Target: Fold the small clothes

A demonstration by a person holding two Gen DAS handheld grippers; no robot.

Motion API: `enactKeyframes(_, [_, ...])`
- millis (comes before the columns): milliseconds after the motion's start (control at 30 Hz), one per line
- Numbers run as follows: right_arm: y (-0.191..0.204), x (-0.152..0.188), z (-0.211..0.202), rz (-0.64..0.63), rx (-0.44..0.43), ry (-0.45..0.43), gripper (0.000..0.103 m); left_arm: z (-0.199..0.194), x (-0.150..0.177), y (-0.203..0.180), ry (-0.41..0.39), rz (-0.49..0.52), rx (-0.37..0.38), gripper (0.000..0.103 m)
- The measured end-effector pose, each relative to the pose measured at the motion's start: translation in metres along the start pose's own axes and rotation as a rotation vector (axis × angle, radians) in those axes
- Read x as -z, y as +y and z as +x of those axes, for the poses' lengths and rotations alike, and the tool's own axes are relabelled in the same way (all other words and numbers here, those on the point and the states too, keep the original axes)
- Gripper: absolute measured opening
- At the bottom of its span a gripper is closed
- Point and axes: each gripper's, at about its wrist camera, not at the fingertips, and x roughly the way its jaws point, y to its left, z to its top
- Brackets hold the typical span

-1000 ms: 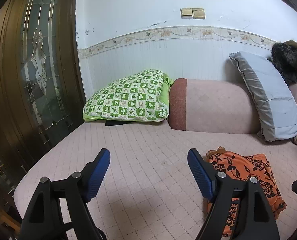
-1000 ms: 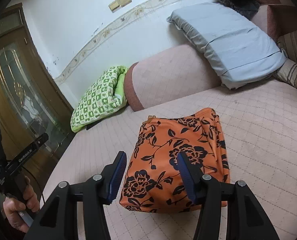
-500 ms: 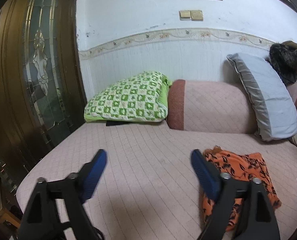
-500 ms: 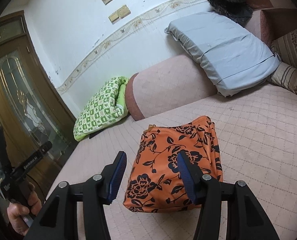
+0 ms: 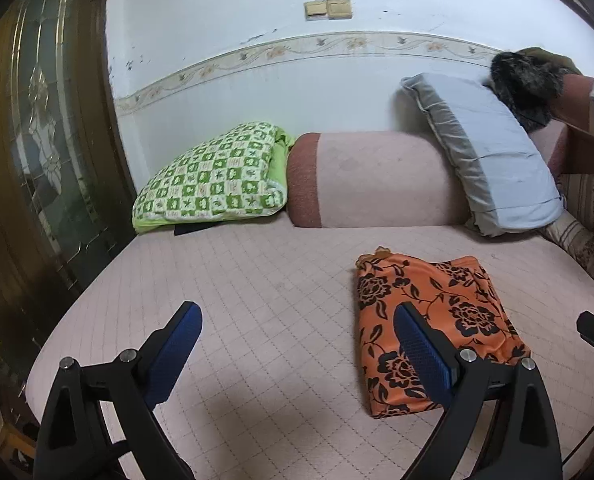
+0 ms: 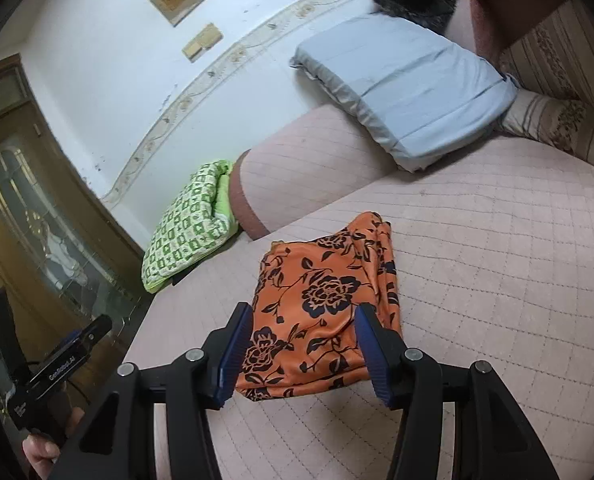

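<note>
An orange garment with black flowers [image 5: 429,320] lies folded into a rectangle on the pink quilted sofa seat [image 5: 265,280]; it also shows in the right wrist view [image 6: 321,300]. My left gripper [image 5: 297,320] is open and empty above the seat, its right finger [image 5: 421,352] over the garment's near edge. My right gripper [image 6: 303,320] is open and empty, its jaws held just above the garment's near end. The left gripper's handle [image 6: 57,364] and the hand holding it show at the lower left of the right wrist view.
A green checked pillow [image 5: 217,180] lies at the back left beside a pink bolster [image 5: 373,180]. A grey pillow [image 5: 485,152] leans at the back right, with a dark furry item [image 5: 525,80] above it. A wooden glass door [image 5: 37,160] stands left of the sofa.
Both grippers have risen and pulled back from the garment, staying open. The left view has swung right, showing more of the garment. The garment has not moved.
</note>
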Motion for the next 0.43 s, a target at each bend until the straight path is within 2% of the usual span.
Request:
enactKeyframes(233, [0.006,0.008,0.008,-0.055,0.018,0.023,0.056,-0.001,0.005,-0.004,-0.026,0.023,0.044,0.097])
enactKeyframes(367, [0.008,0.008,0.015,-0.067,0.017,0.034,0.056,-0.013,0.004,-0.006,-0.102,0.020,0.108,0.097])
enactKeyframes(433, [0.009,0.007,0.019,-0.063,0.023,0.034,0.056,-0.014,0.002,-0.010,-0.134,0.037,0.068,0.097])
